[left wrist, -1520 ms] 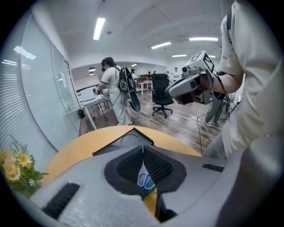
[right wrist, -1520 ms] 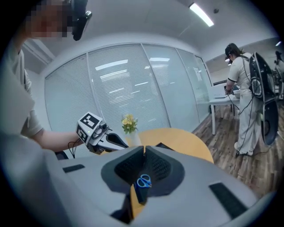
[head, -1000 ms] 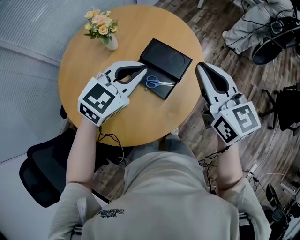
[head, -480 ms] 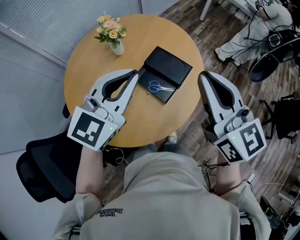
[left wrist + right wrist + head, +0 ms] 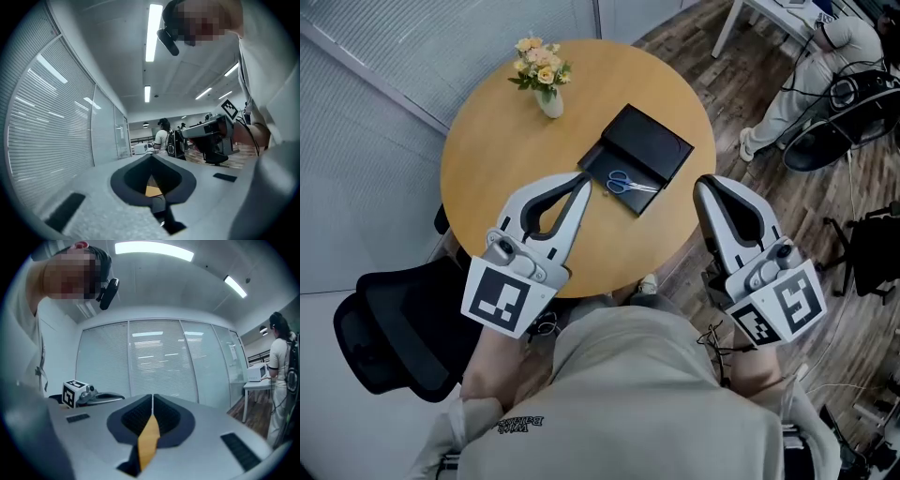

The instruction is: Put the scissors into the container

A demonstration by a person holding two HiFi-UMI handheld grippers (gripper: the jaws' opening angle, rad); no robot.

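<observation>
table [image 5: 492, 164]: round, wood top, biggest thing in the head view. Bare apart from the container and the vase.
chair [image 5: 384, 337]: black office chair, off the table's 7 o'clock rim. Not involved.
left gripper [image 5: 584, 178]: tips over the table just past centre, body trailing toward 7 o'clock. Tongs pressed together with nothing between them; its own view [image 5: 151, 157] shows the tips meeting, only ceiling and room beyond.
right gripper [image 5: 701, 183]: tips at the table's 4 o'clock rim, body out over the floor. Tongs also pressed together on nothing; its own view [image 5: 152, 397] shows only a thin seam between them.
container [image 5: 661, 141]: black, flat, open, at the table's 3 o'clock, set at an angle.
vase [image 5: 549, 99]: small, white, holding pale flowers, at the table's 11 o'clock, well apart from the container.
scissors [image 5: 630, 184]: blue handles. They lie flat in the container's near strip, at its 7 o'clock side, blades pointing toward 3 o'clock. Just beside the left gripper's tips, touching neither gripper.
step: my read is placement done. Scissors are inside and both grippers are empty and clear of them.
next: nothing left to grasp, as far as I can judge. If anything, lower both grippers to rest. Keep the left tips from nudging the container's near edge; it is the closest thing to hit.
</observation>
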